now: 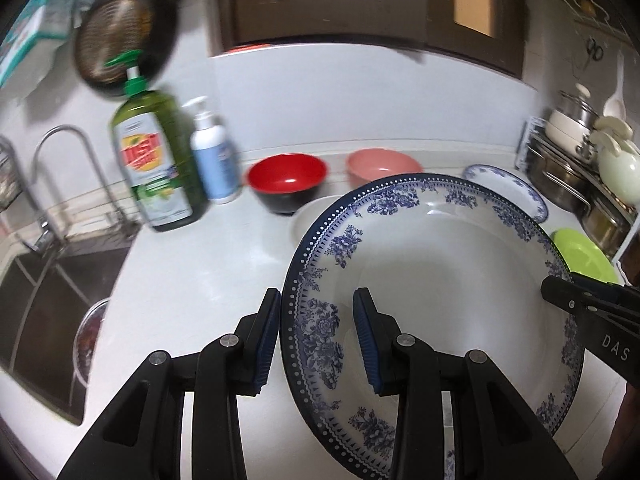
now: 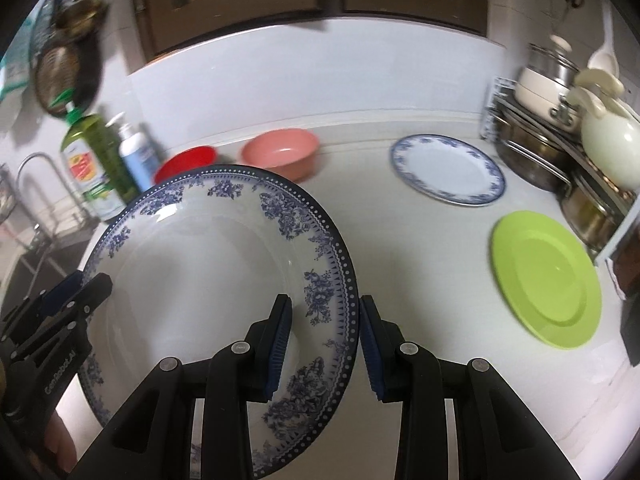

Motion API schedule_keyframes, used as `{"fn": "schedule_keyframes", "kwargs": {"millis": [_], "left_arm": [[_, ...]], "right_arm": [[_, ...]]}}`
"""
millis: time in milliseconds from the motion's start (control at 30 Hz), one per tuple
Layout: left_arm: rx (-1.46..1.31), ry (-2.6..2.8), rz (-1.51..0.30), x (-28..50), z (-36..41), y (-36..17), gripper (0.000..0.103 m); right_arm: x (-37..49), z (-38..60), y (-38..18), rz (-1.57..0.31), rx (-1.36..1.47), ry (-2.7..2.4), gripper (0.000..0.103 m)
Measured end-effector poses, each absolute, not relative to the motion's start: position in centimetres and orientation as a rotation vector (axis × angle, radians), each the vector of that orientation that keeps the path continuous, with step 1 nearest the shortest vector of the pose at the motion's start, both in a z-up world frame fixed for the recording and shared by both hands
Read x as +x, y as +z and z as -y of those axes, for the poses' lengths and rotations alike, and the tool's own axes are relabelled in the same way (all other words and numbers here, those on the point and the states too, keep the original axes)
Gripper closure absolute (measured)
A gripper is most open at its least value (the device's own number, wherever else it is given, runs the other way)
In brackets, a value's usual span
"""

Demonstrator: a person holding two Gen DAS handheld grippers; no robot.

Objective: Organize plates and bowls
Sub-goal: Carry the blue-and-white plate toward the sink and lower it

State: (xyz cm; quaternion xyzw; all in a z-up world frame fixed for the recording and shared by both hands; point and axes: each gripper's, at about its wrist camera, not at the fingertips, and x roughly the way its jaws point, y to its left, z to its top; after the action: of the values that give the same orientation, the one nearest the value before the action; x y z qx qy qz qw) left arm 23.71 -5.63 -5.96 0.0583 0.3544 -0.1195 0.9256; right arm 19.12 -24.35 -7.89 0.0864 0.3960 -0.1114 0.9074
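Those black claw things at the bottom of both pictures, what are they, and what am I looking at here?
They are two hand-held grippers, each with a camera looking out along its fingers. One picture comes from the left gripper, the other from the right gripper.

Both straddle opposite edges of one large blue-and-white floral plate, tilted above a white kitchen counter. Their jaws look spread around the rim rather than pressed shut.

On the counter lie a smaller blue-rimmed plate, a green plate, a pink bowl and a red bowl. Two soap bottles stand near the sink; pots sit in a rack at right.
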Motion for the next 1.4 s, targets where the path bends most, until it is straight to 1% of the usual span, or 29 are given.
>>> {"fn": "schedule_keyframes", "kwargs": {"millis": [367,700,1100,1400], "left_arm": [[0.080,-0.105,-0.726,21.6,-1.8,-5.9,0.066],[0.042,-0.021,-0.788,21.4,-6.4,-8.0,0.066],[0.037,0.004,-0.871,23.4,-8.6,-11.7,0.066],[0.056,0.003,-0.916,25.0,-8.6,-13.7,0.066]], "right_arm": [[19.6,17.6,-8.0,-0.830,0.136,-0.088,0.068],[21.4,13.3,-10.0,-0.898,0.103,-0.013,0.068],[23.9,11.1,-13.4,-0.973,0.083,0.005,0.068],[25.5,10.6,-15.2,-1.016,0.088,-0.002,0.068]]}}
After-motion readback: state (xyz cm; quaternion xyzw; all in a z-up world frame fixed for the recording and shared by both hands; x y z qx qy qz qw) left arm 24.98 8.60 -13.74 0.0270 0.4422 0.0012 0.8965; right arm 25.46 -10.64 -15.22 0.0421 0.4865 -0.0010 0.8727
